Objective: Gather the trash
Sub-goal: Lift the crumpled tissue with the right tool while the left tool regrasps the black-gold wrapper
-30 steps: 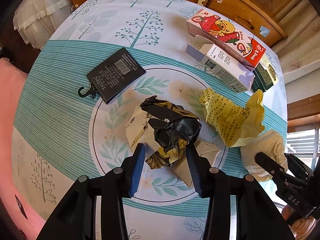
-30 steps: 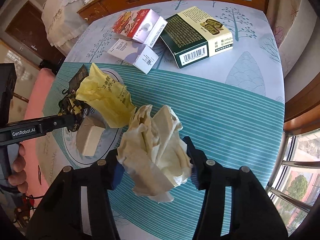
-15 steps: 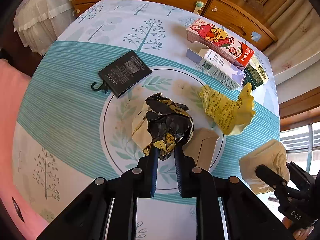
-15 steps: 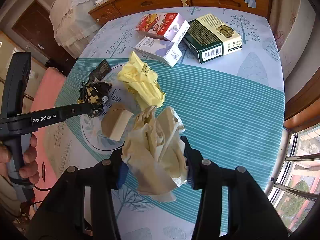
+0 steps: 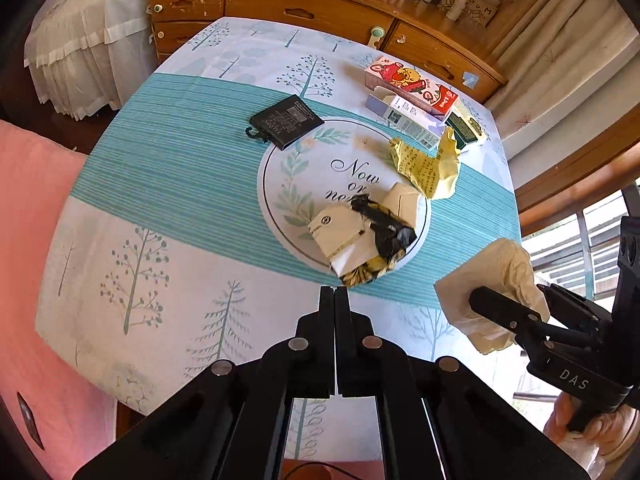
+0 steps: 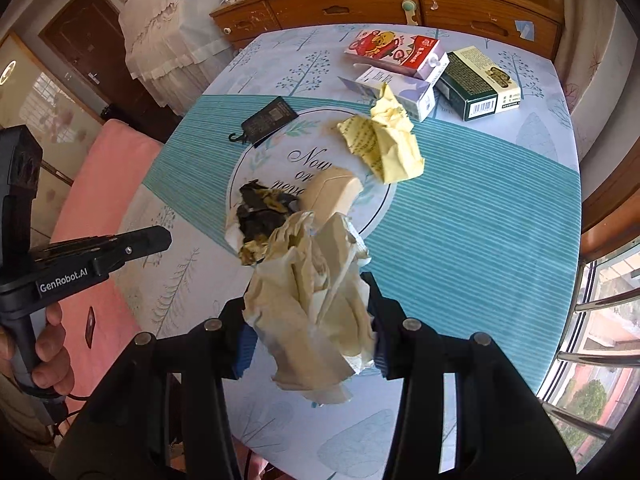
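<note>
- The right gripper (image 6: 308, 320) holds a crumpled cream paper wad (image 6: 316, 300) between its pads, above the near edge of the table (image 6: 480, 220).
- The wad is pale beige, with many folds, and it is wider than the fingers that press it.
- The left gripper (image 5: 333, 300) has just been closing; its fingers now meet with nothing between them.
- Just beyond its tips lies a black and gold crumpled wrapper (image 5: 380, 240) on a cream folded paper (image 5: 340, 232), both on the printed circle of the tablecloth.
- A yellow crumpled sheet with print (image 6: 384, 144) lies farther away, to the right.
- A black hang-tag card (image 5: 286, 121) lies far left of the circle.
- Three cartons are at the far right: a red cartoon carton (image 6: 396, 54), a white box (image 6: 396, 88), a dark green box (image 6: 478, 80).
</note>
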{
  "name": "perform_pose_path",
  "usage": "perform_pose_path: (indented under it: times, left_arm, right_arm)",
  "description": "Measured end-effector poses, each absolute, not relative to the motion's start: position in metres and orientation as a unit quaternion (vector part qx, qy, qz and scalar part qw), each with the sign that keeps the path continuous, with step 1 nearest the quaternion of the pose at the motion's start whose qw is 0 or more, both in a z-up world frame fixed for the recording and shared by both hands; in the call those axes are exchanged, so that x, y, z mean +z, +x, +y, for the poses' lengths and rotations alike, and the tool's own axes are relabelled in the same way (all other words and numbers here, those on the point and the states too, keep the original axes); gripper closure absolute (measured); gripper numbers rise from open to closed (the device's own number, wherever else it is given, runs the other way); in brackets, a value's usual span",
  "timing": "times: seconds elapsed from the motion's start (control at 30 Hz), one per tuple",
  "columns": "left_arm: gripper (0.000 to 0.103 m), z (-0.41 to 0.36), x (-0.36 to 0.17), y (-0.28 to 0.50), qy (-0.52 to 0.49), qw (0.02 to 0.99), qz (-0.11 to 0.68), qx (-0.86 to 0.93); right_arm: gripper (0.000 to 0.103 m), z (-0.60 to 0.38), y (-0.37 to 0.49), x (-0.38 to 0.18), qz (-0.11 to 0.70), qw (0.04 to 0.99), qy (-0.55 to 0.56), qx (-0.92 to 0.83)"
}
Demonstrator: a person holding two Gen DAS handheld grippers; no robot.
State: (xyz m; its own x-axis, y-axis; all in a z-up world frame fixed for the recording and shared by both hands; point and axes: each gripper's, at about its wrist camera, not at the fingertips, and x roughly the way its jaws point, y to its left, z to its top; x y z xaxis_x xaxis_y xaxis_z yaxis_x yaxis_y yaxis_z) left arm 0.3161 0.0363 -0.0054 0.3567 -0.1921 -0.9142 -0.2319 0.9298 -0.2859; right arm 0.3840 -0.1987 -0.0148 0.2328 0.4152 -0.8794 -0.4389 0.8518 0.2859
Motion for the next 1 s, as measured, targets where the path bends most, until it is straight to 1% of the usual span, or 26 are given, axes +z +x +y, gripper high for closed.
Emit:
perform_pose_path:
  times: [0.33, 0.53, 0.6, 0.7, 0.77, 0.83, 0.9, 0.93, 0.97, 1.0]
  left_arm:
    - [0.103, 0.063, -0.013, 0.248, -0.181, 0.797, 0.577, -0.007]
    - [0.102, 0.065, -0.01, 0.252, -0.171, 0.798, 0.578, 0.003]
    - [0.099, 0.063, -0.009, 0.26, -0.172, 0.797, 0.579, 0.004]
    - [0.085, 0.058, -0.007, 0.277, -0.17, 0.799, 0.577, 0.004]
    - [0.07, 0.056, -0.006, 0.287, -0.174, 0.8, 0.574, 0.003]
    - [0.064, 0.055, -0.006, 0.298, -0.183, 0.801, 0.57, 0.002]
    - [0.057, 0.055, -0.008, 0.308, -0.189, 0.8, 0.57, 0.005]
    - [0.044, 0.056, -0.01, 0.312, -0.194, 0.799, 0.569, 0.007]
    - [0.028, 0.057, -0.012, 0.316, -0.199, 0.798, 0.569, 0.01]
    - [0.021, 0.059, -0.014, 0.32, -0.207, 0.797, 0.568, 0.014]
  right_arm:
    - [0.06, -0.179, 0.314, -0.005, 0.543, 0.806, 0.01, 0.233]
    - [0.061, -0.182, 0.305, -0.003, 0.544, 0.808, 0.018, 0.225]
    - [0.06, -0.185, 0.308, 0.0, 0.542, 0.809, 0.018, 0.225]
    - [0.06, -0.19, 0.32, 0.002, 0.542, 0.81, 0.019, 0.225]
    - [0.06, -0.193, 0.328, 0.003, 0.542, 0.809, 0.019, 0.224]
    - [0.06, -0.196, 0.336, 0.003, 0.544, 0.808, 0.017, 0.224]
    - [0.06, -0.199, 0.345, 0.001, 0.547, 0.806, 0.016, 0.225]
    - [0.06, -0.2, 0.35, 0.001, 0.549, 0.805, 0.016, 0.225]
    - [0.06, -0.201, 0.355, 0.0, 0.55, 0.804, 0.016, 0.226]
    - [0.06, -0.202, 0.36, -0.001, 0.551, 0.803, 0.016, 0.227]
